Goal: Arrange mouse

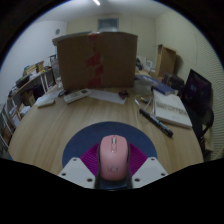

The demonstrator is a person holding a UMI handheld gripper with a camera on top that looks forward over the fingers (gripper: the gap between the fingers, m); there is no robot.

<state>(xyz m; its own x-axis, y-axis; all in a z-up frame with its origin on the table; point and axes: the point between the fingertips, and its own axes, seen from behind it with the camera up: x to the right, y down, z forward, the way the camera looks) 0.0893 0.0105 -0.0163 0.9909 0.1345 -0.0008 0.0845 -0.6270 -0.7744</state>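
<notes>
A pink computer mouse (114,158) lies lengthwise between my gripper's (113,172) two fingers, its nose pointing away from me. The magenta pads (90,160) meet its left and right sides with no gap that I can see, so the gripper is shut on it. Beneath and around the mouse is a round dark blue mat (110,131) at the near edge of the round wooden table (90,118). The rear end of the mouse is hidden low between the fingers.
A large cardboard box (95,58) stands at the far side of the table with a white keyboard (95,96) in front of it. To the right lie a black stick-like object (155,122), a notebook (172,108) and a dark screen (197,92). Shelves (25,95) stand at the left.
</notes>
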